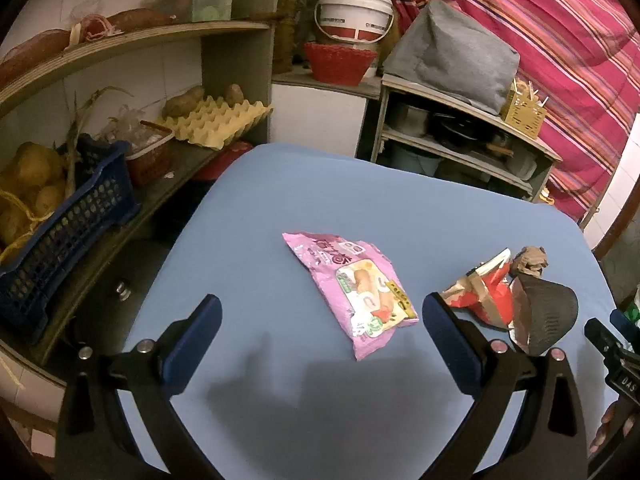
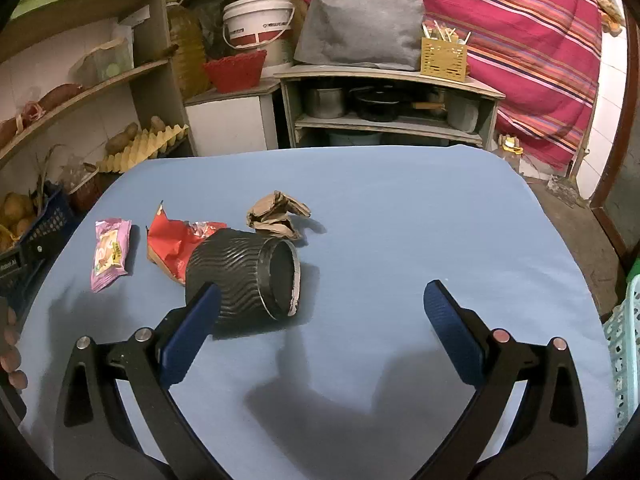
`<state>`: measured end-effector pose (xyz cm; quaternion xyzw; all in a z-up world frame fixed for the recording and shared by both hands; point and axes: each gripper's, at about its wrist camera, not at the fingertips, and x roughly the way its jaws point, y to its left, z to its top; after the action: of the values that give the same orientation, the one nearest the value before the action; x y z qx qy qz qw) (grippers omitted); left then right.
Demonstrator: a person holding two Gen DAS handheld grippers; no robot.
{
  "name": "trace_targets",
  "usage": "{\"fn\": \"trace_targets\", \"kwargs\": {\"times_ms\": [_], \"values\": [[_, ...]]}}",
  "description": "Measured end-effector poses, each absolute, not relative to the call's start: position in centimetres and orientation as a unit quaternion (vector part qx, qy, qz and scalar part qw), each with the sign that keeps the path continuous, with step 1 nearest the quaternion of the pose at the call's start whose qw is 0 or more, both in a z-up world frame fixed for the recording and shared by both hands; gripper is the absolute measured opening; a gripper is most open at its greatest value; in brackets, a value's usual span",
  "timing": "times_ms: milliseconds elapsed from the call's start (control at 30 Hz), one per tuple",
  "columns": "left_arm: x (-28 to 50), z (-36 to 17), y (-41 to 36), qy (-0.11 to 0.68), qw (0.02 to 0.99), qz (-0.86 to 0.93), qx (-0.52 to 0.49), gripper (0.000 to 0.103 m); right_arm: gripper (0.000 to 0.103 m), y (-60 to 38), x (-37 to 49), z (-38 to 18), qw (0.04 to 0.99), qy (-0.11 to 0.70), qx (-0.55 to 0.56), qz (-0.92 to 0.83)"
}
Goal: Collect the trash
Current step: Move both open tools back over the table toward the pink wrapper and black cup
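A pink snack wrapper [image 1: 352, 286] lies flat on the blue table [image 1: 320, 200], just ahead of my open, empty left gripper [image 1: 320, 312]. Right of it lie a crumpled red wrapper [image 1: 484, 292], a brown paper wad [image 1: 530, 260] and a black ribbed cup [image 1: 550, 314] on its side. In the right wrist view my right gripper [image 2: 320, 300] is open and empty, its left finger in front of the black cup [image 2: 240, 276], whose mouth faces right. The red wrapper [image 2: 176, 244], paper wad [image 2: 278, 214] and pink wrapper [image 2: 110, 252] lie beyond, to the left.
Shelves at the left hold a blue basket of potatoes [image 1: 64, 224] and an egg tray [image 1: 218, 122]. A low shelf with pots [image 2: 384, 108] stands behind the table. A pale green basket [image 2: 626, 340] sits off the table's right edge.
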<state>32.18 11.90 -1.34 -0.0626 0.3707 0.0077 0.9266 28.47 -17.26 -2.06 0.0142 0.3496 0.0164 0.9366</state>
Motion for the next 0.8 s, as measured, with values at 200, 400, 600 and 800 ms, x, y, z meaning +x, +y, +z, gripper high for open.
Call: {"fn": "trace_targets", "kwargs": {"times_ms": [200, 400, 600, 800], "values": [[32.5, -1.8, 11.9, 0.372, 0.926, 0.010, -0.057, 0.098, 0.099, -17.0, 28.6, -2.2, 0.936, 0.351, 0.011, 0.015], [32.8, -2.1, 12.1, 0.374, 0.925, 0.009, -0.062, 0.098, 0.099, -15.8, 28.8, -3.0, 0.934, 0.356, 0.002, 0.017], [33.5, -2.8, 12.1, 0.380, 0.923, 0.016, -0.057, 0.098, 0.099, -14.6, 29.2, -3.5, 0.933, 0.360, -0.012, 0.018], [34.2, -3.5, 12.2, 0.385, 0.921, 0.023, -0.059, 0.098, 0.099, -12.3, 30.0, -4.3, 0.929, 0.368, -0.027, 0.029]]}}
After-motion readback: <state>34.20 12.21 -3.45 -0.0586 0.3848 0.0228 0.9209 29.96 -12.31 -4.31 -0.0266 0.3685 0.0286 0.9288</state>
